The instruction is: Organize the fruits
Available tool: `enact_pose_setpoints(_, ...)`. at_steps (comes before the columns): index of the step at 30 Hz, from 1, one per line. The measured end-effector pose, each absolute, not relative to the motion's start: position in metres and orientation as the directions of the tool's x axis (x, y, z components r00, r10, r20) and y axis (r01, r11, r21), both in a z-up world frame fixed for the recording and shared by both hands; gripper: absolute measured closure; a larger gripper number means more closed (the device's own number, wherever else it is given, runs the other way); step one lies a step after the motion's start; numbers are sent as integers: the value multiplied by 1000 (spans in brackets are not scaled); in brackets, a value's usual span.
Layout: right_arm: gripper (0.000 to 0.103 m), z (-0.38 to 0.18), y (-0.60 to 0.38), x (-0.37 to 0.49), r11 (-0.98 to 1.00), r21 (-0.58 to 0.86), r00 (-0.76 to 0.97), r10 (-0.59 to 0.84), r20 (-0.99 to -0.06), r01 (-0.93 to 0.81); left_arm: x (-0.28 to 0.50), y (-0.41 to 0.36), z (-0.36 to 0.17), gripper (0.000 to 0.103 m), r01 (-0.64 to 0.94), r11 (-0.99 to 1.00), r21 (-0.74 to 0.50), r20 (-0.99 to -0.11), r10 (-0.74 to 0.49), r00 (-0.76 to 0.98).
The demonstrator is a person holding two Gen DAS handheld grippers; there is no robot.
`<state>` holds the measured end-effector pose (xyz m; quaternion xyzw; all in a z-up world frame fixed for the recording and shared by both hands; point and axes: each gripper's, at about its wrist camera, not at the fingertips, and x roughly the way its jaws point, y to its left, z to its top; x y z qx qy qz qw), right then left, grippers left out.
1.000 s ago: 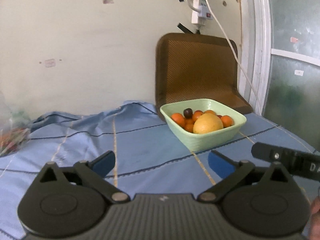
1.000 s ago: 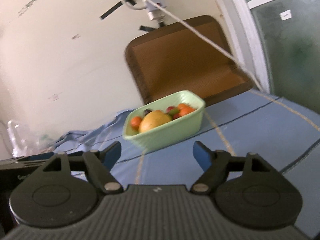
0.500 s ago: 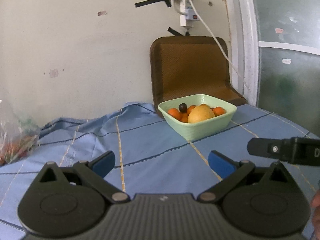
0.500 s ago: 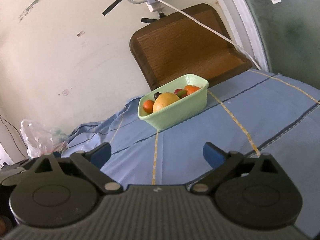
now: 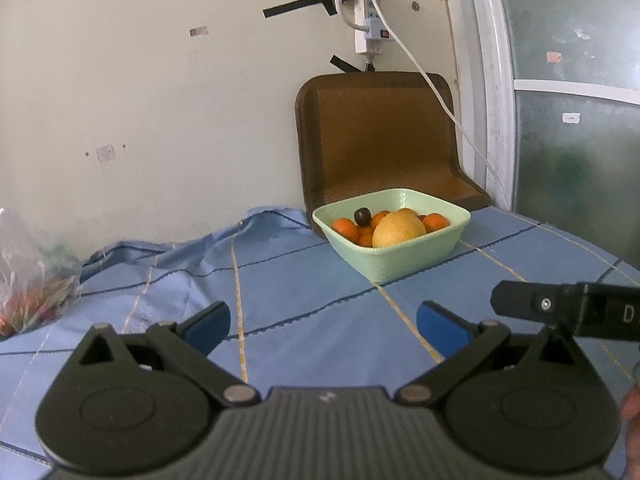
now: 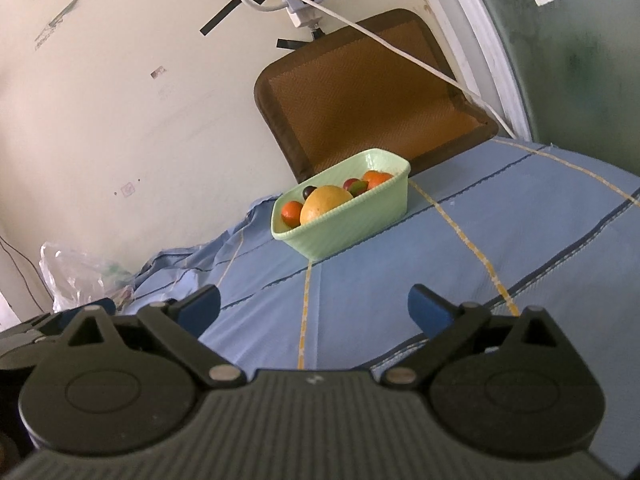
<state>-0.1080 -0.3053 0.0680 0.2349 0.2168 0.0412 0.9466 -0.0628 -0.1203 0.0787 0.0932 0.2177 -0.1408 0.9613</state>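
Now seeing green bowl [image 5: 404,258] near table's far edge: big yellow fruit [image 5: 399,231], small oranges [image 5: 346,227], dark grape [image 5: 362,216]; my left gripper [image 5: 323,322] and right gripper [image 6: 314,309] both spread, empty.

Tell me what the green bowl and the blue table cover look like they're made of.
Green bowl: likely plastic or glazed ceramic; smooth pale-green walls, fine ribbing under the rim.
Blue table cover: woven cloth, matte; it bunches into soft folds near the wall.
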Motion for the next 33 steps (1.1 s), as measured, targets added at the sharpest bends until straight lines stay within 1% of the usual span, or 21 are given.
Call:
enact_pose_setpoints(6, 1, 66, -306, -106, 884, 467, 897, 188, -399, 22, -56, -118, 74, 0, 304, 948, 95, -487, -222, 845)
enact_pose_setpoints(9, 1, 66, -307, -106, 882, 471, 896, 193, -400, 20, -56, -114, 74, 0, 298, 951, 79, -486, -224, 845)
enact_pose_setpoints(16, 1, 68, -304, -109, 881, 473, 894, 204, -399, 9, -56, -109, 78, 0, 255, 962, 99, -474, -180, 862)
enact_pose_setpoints(21, 2, 68, -302, -110, 883, 469, 890, 215, -402, -1, -53, -105, 78, 0, 246, 965, 89, -483, -174, 858)
enact_pose_setpoints(33, 2, 66, -304, -109, 883, 469, 883, 214, -417, 8, -54, -105, 79, 0, 225, 968, 112, -483, -145, 864)
